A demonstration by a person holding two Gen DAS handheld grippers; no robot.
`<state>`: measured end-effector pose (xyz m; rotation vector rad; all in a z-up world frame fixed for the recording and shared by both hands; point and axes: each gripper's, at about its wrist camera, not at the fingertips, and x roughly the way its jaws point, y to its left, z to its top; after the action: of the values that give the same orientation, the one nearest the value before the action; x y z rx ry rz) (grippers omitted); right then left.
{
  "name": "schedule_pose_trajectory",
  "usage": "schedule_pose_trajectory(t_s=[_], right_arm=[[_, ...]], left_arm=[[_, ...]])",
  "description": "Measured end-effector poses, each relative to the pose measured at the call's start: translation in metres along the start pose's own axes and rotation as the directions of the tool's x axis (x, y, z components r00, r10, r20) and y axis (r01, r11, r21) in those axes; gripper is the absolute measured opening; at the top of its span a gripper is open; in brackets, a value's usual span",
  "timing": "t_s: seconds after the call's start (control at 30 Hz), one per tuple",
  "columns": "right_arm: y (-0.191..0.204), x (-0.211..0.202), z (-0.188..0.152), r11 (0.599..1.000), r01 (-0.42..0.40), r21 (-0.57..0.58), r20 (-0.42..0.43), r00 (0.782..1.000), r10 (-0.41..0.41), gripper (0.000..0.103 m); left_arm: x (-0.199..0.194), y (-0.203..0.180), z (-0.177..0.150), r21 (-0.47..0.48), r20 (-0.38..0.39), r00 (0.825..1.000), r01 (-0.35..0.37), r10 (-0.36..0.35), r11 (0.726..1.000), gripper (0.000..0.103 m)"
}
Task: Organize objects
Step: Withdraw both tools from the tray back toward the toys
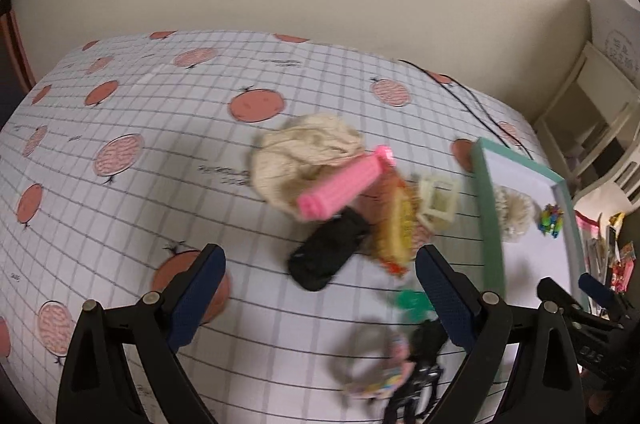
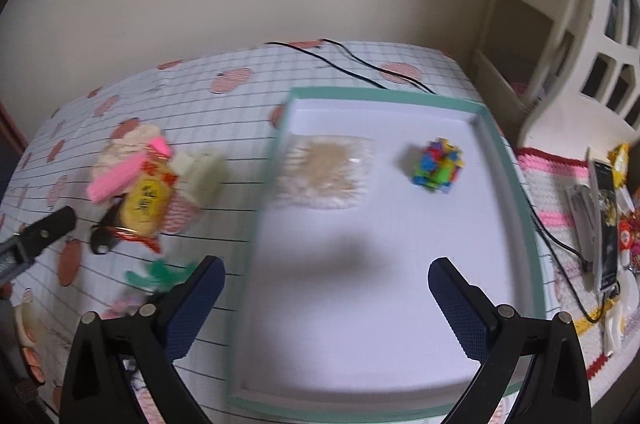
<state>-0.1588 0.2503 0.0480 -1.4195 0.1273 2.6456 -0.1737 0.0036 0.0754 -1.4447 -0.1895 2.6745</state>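
A pile of small objects lies on the checked tablecloth (image 1: 132, 119): a pink ribbed roller (image 1: 340, 185), a cream cloth (image 1: 304, 151), a black case (image 1: 328, 256), a yellow and red packet (image 1: 396, 224) and a cream clip (image 1: 438, 201). My left gripper (image 1: 320, 296) hangs open above the cloth just in front of the black case, holding nothing. A green-rimmed white tray (image 2: 532, 224) holds a beige woven pad (image 2: 326, 171) and a multicoloured block toy (image 2: 438, 163). My right gripper (image 2: 326, 300) is open and empty over the tray's near half.
A green plastic piece (image 1: 412, 302) and a tangle of black and pastel accessories (image 1: 416, 368) lie near the left gripper. A black cable (image 2: 360, 63) crosses the table's far side. White shelving (image 2: 568, 35) stands at the right, beside clutter on a pink crocheted mat (image 2: 560, 167).
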Motion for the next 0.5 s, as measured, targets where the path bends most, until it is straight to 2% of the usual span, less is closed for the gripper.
schedule_pose_trajectory(t_s=[0.27,0.4,0.5], right_arm=[[0.043,0.000,-0.004,0.995,-0.082,-0.060,-0.043,0.996,0.079,0.103],[0.063,0.002,-0.009,0.989,-0.123,-0.087,-0.082,0.990,0.116,0.103],[0.074,0.002,-0.014,0.984,-0.139,-0.109,-0.105,0.986,0.128,0.103]], left_arm=[[0.011,0.021,-0.004,-0.043,-0.109,0.993,-0.043,0.038,0.998,0.096],[0.017,0.021,-0.010,-0.048,-0.177,0.982,-0.080,0.070,0.996,0.096],[0.020,0.023,-0.014,-0.065,-0.226,0.972,-0.081,0.065,0.995,0.096]])
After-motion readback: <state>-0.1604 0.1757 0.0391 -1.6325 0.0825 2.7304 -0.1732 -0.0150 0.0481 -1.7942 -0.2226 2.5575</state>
